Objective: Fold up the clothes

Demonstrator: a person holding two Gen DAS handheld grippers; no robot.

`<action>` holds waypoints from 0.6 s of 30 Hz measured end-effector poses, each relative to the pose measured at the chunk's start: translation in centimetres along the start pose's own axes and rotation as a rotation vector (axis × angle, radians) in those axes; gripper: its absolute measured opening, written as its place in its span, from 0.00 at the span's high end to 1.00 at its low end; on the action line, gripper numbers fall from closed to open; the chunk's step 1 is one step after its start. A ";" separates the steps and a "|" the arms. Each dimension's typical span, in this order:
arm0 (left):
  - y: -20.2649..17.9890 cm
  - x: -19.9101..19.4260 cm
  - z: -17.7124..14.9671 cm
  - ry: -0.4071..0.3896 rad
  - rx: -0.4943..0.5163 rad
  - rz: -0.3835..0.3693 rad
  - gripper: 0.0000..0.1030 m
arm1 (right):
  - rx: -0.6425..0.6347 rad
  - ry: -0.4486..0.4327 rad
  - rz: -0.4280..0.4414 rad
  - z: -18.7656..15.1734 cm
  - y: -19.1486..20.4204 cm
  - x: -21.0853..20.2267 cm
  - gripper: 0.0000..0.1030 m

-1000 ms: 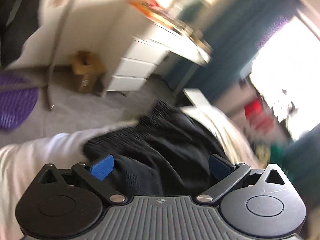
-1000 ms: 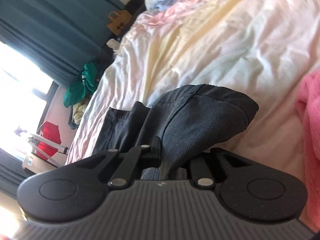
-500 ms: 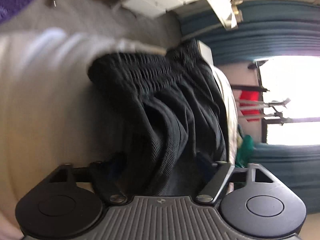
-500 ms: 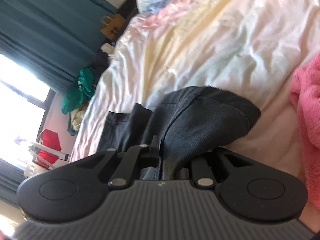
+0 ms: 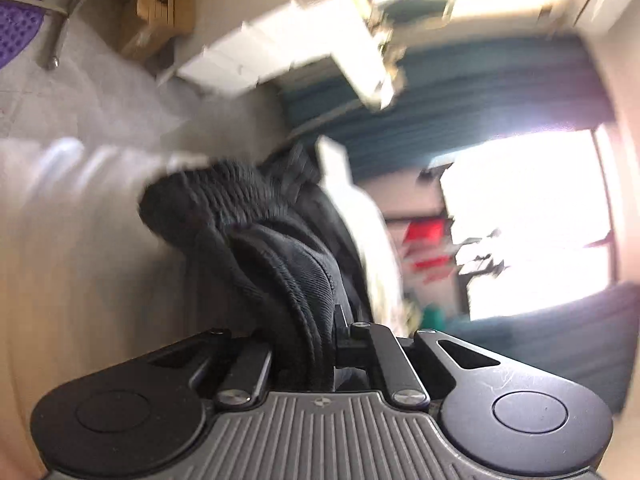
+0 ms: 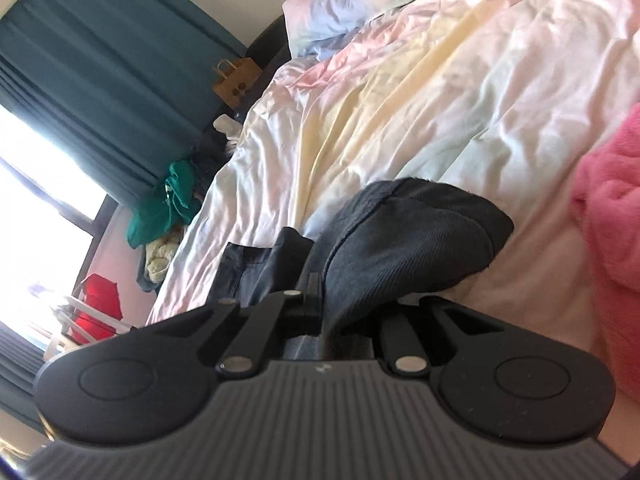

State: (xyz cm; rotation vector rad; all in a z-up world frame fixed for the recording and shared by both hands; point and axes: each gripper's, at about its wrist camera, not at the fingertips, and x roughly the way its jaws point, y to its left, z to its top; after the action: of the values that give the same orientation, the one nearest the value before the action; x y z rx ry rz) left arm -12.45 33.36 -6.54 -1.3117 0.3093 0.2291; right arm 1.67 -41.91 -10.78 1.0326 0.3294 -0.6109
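Note:
A dark grey pair of shorts (image 6: 404,240) lies bunched on the pastel bed cover (image 6: 440,92). My right gripper (image 6: 324,312) is shut on a fold of the shorts low over the bed. In the left wrist view the same shorts (image 5: 280,248), with the ribbed waistband at the far end, rise from my left gripper (image 5: 308,344), which is shut on a thick fold of them. The fingertips of both grippers are hidden by cloth.
A pink fluffy garment (image 6: 612,208) lies at the right on the bed. A green cloth heap (image 6: 168,204) and a red object (image 6: 100,300) sit by the window and teal curtains (image 6: 92,80). A white drawer desk (image 5: 272,56), cardboard box (image 5: 160,12) and grey floor are beyond the bed edge.
My left gripper has closed on the shorts after being open a second ago, and its view has swung. My right gripper stays shut on the shorts and has shifted slightly.

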 end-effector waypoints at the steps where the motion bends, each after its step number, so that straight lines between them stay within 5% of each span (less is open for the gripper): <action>1: -0.6 -0.4 0.0 -0.003 0.012 -0.004 0.94 | -0.004 0.002 0.008 0.2 0.1 -0.5 0.91; 7: -6.6 2.1 0.7 0.013 0.094 -0.012 0.94 | -0.110 -0.013 0.013 1.0 4.2 -0.9 0.91; 13: -17.0 13.4 3.0 0.008 0.280 0.024 0.93 | -0.201 -0.035 0.001 2.1 12.3 4.2 0.91; 18: -20.8 27.1 3.9 0.003 0.327 0.132 0.92 | -0.249 -0.045 -0.070 1.5 18.4 12.6 0.91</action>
State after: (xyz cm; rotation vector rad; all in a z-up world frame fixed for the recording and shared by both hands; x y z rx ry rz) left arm 20.32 31.85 3.75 -0.9697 0.4185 0.2754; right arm 22.90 -40.41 -3.85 0.7700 0.3929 -0.6376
